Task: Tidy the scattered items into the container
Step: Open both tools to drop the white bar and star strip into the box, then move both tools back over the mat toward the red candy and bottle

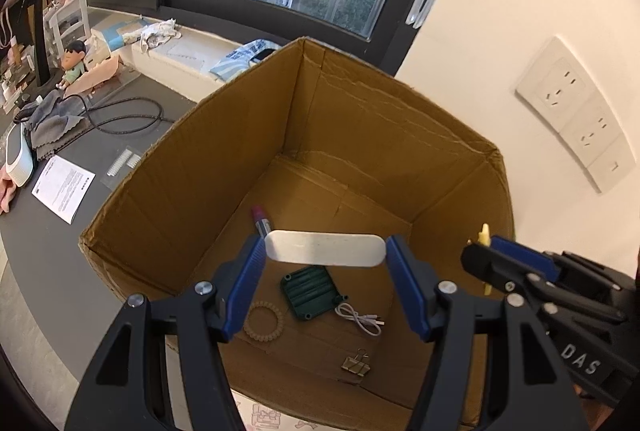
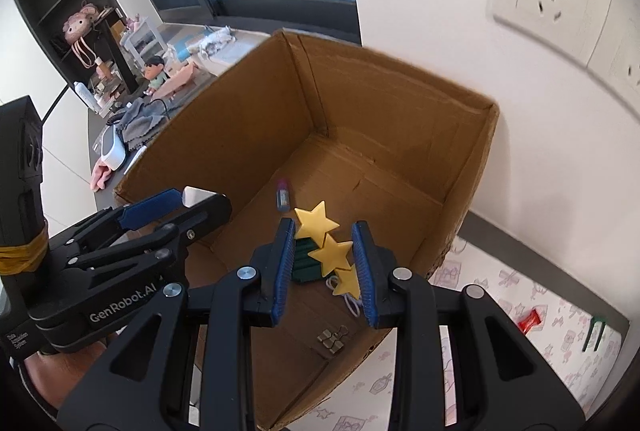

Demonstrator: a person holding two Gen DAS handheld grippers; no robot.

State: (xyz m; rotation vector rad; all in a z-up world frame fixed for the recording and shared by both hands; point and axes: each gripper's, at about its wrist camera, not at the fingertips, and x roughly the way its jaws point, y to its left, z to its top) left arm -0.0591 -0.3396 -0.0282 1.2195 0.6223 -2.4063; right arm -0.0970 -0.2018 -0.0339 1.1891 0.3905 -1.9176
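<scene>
Cardboard box (image 1: 360, 135) stands open-topped against the white wall, and both claws hang over its mouth, each loaded. Left claw (image 1: 326, 273) is closed on a flat white oblong piece (image 1: 325, 249), rounded at both ends, smooth and matte like plastic; its long axis runs straight across between the blue ribbed pads, held end to end. Right claw (image 2: 324, 263) is closed on a yellow star clip (image 2: 326, 245), three glossy stars in a row, the row slanting from the left pad down toward the right pad. Both held things lie directly above the box floor, so the coming move looks like a plain release downward; the left claw sits nearer the box's near-left wall, the right claw nearer the near-right rim. Already on the floor: dark green ridged case (image 1: 310, 291), coiled beige hair tie (image 1: 263, 321), thin white cable (image 1: 360, 319), brass-toned binder clip (image 1: 356, 363), and a small tube with pink cap (image 1: 261, 221) toward the left wall. Outside the box, on the patterned mat beside its right wall, a red wrapper (image 2: 530, 319) and a green clip-like thing (image 2: 596, 331) are not yet collected.
</scene>
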